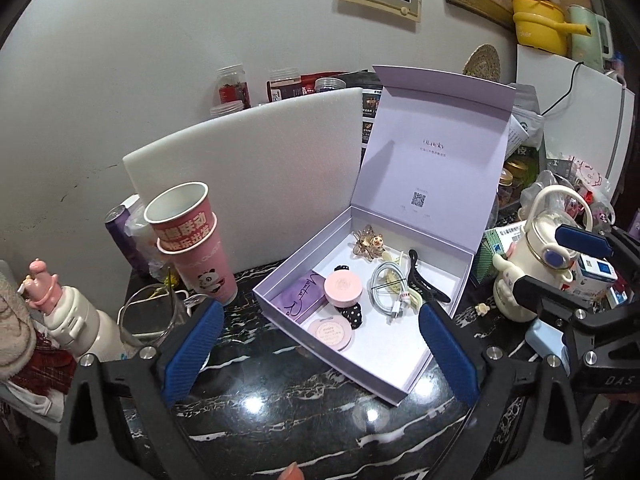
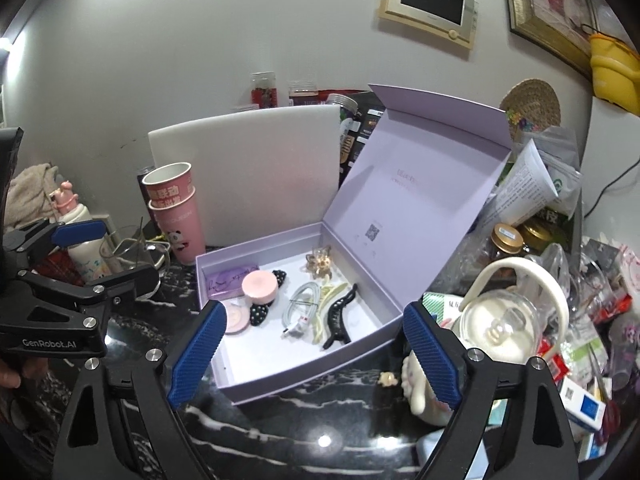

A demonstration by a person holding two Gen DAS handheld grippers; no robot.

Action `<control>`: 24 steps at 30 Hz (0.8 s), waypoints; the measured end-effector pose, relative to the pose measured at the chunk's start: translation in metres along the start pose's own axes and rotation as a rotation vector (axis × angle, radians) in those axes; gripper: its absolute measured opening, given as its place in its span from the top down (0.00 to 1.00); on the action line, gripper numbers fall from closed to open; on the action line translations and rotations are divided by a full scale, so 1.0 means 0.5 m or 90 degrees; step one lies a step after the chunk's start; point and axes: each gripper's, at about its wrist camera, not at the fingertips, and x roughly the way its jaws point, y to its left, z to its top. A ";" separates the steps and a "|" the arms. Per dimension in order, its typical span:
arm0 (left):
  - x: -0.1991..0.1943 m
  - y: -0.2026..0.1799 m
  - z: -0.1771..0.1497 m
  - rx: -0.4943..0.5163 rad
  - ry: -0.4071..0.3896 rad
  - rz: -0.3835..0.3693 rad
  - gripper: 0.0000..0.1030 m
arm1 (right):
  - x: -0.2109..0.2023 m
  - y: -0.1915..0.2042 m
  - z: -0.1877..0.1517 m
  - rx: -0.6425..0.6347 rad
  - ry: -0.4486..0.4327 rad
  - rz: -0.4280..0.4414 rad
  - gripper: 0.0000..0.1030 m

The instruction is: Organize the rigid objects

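An open lavender box (image 1: 400, 352) (image 2: 304, 372) sits on the black marble table with its lid upright. It holds a purple card (image 1: 300, 296), a pink jar (image 1: 343, 289) (image 2: 260, 288), a pink compact (image 1: 331, 333), a polka-dot hair piece (image 1: 352, 314), a white cable (image 1: 390, 284) (image 2: 302, 304), a black claw clip (image 1: 424, 284) (image 2: 338, 316) and a gold flower clip (image 1: 368, 242). My left gripper (image 1: 322, 344) hangs open before the box's near left side. My right gripper (image 2: 314, 356) is open before its near right side. Neither holds anything.
Stacked pink paper cups (image 1: 196, 248) and a glass cup (image 1: 148, 320) stand left of the box, a white foam board (image 1: 248, 168) behind. A cream handled bottle (image 2: 504, 320) and packets crowd the right. A small cream flower piece (image 2: 387, 379) lies on the table.
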 end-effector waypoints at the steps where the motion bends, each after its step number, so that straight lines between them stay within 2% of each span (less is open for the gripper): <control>1: -0.006 -0.002 -0.006 0.003 0.000 0.003 0.03 | -0.004 0.002 -0.003 0.000 0.000 -0.001 0.12; 14: -0.046 -0.007 -0.066 -0.019 0.012 0.002 0.03 | -0.036 0.036 -0.055 0.004 0.023 -0.017 0.09; 24: -0.053 0.003 -0.101 -0.052 0.033 -0.002 0.03 | -0.044 0.056 -0.085 0.006 0.045 -0.009 0.09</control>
